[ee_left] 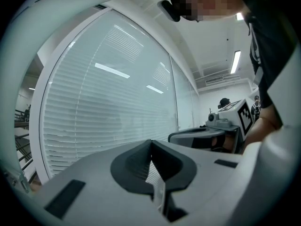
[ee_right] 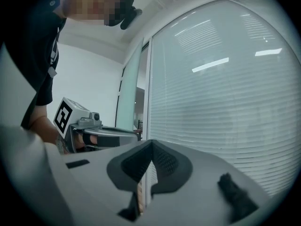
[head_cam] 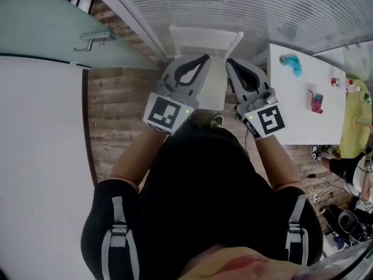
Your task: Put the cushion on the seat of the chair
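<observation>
In the head view a white chair (head_cam: pixel 205 39) stands on the wood floor against the blinds. A pale cushion (head_cam: pixel 215 85) lies flat on its seat, partly hidden behind my grippers. My left gripper (head_cam: pixel 204 58) and right gripper (head_cam: pixel 228 62) are held side by side high above the chair, both pointing level toward the window. Both are shut with nothing between the pads. The left gripper view shows the left gripper (ee_left: pixel 150 143) shut against the blinds, with the right gripper (ee_left: pixel 207 136) beside it. The right gripper view shows the right gripper (ee_right: pixel 151 143) shut and the left gripper (ee_right: pixel 104 136) alongside.
A white table (head_cam: pixel 303 121) stands right of the chair with a cyan object (head_cam: pixel 291 63) and a pink one (head_cam: pixel 316 101) on it. A glass door with a handle (head_cam: pixel 93 39) is at the left, above a white panel (head_cam: pixel 41 156). Cables (head_cam: pixel 317 191) lie on the floor at the right.
</observation>
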The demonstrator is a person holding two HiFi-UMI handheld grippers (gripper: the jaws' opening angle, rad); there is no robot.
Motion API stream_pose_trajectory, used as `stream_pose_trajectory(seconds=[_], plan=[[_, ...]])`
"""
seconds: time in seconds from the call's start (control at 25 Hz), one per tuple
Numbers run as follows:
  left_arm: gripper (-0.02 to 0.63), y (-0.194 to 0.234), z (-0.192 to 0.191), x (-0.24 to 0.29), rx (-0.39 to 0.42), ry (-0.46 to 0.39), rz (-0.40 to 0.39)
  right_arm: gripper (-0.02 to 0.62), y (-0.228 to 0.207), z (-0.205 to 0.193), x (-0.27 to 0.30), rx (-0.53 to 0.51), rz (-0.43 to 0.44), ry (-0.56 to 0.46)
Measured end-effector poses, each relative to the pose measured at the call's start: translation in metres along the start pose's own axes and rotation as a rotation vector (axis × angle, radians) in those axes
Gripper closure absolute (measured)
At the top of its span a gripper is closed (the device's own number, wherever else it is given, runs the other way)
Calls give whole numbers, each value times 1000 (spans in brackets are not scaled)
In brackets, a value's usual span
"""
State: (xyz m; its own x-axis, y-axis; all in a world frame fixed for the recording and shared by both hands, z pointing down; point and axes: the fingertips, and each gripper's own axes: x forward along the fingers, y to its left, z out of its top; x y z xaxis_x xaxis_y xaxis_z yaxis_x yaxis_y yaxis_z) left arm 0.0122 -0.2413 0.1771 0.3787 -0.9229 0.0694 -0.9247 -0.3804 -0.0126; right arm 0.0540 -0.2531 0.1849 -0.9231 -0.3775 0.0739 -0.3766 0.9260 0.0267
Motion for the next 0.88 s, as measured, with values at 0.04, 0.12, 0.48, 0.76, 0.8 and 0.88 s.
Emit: stream_pose_trajectory(seconds=[0.04, 0.12, 0.48, 0.76, 0.8, 0.88], plan=[[594, 0, 0, 0, 1, 2, -1, 580, -1, 0, 0, 0, 1, 1], [594, -1, -2, 0, -10, 12, -1, 581, -1, 1, 0, 1, 1, 1], [594, -2, 1, -2, 22, -13, 2, 581, 0, 0, -1, 6, 3, 4], [594, -3, -2, -3, 7, 1, 6, 580, -2, -1, -3, 8, -4, 2], [594, -2, -3, -3, 4, 4, 6, 581, -2, -2, -2, 8, -3, 2], [594, -1, -7, -3, -5, 13, 6, 581, -1, -3, -1, 8, -2, 3]])
